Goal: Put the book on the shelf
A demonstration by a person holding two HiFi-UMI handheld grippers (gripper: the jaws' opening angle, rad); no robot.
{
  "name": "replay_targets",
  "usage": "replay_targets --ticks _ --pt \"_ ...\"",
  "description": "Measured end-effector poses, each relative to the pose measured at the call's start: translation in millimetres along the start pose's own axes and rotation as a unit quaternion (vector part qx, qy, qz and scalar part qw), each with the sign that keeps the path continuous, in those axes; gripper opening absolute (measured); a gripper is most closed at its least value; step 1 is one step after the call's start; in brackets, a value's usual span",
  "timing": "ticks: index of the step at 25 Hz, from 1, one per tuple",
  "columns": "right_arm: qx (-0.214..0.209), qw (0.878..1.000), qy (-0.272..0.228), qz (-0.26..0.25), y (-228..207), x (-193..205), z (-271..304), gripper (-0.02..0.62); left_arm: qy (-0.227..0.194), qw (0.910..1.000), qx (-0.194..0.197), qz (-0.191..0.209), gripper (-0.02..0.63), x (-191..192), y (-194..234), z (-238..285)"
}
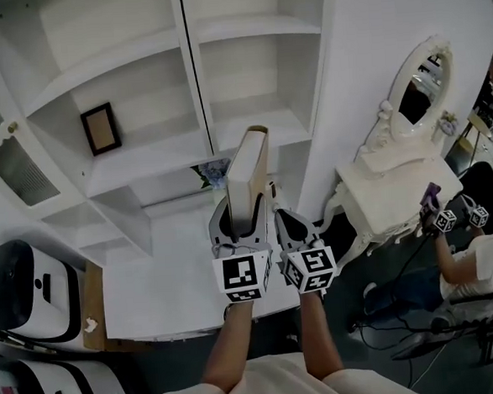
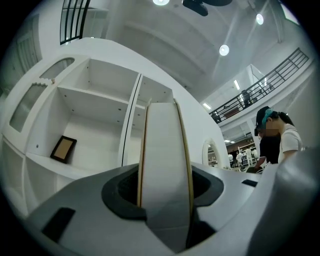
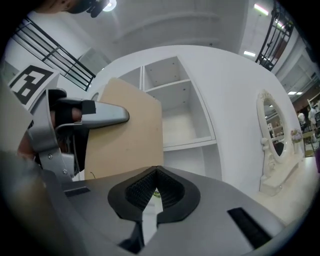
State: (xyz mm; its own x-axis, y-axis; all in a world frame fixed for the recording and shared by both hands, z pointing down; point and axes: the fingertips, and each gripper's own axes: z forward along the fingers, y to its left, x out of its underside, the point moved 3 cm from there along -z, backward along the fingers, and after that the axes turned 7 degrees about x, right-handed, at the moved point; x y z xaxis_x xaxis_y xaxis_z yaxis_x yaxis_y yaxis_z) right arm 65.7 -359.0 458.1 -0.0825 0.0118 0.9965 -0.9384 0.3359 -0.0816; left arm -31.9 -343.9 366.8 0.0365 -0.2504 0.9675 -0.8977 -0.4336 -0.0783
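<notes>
Book (image 1: 247,183) stands clamped between the jaws of the left hand-held gripper (image 1: 246,215), its long axis running straight out along them toward the shelf (image 1: 142,149). The shelf's open white compartments lie directly ahead of that gripper and slightly to its left. The left is plainly the working side, so the move probably calls for a forward carry with the book kept on edge.

The shelf is flat, matte white boards, square-cornered. Below both grippers runs a smooth white bench (image 1: 168,282). The book is a thick slab with a pale page block between thin tan covers, board-like and plain.

The right hand-held gripper (image 1: 292,227) sits just beside the left, its ribbed black pads drawn together on nothing. A small dark picture frame (image 1: 100,128) leans in a compartment ahead-left.
</notes>
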Motion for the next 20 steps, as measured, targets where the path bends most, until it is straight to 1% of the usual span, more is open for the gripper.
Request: replay_targets --ticks 3,7,15,20 --pt "-0.012 1.0 0.004 -0.002 2.9 2.2 5.1 0.025 -0.005 0.9999 -0.001 0.011 0.222 -3.6 -1.6 6.5" --pt "-0.026 1.0 0.006 -0.009 4.3 0.3 6.9 0.025 -0.014 0.9998 -0.007 0.008 0.222 -6.9 -3.1 13.0" --pt "-0.019 1.0 0.011 -0.021 -22.5 -7.5 4.2 0.025 -0.028 0.9995 -0.013 0.008 0.221 -22.1 -18.4 36.2" --pt "-0.026 0.999 0.013 -0.024 -34.6 -11.0 5.4 0.025 -0.033 0.9991 -0.015 0.022 0.222 -37.0 -25.8 57.5"
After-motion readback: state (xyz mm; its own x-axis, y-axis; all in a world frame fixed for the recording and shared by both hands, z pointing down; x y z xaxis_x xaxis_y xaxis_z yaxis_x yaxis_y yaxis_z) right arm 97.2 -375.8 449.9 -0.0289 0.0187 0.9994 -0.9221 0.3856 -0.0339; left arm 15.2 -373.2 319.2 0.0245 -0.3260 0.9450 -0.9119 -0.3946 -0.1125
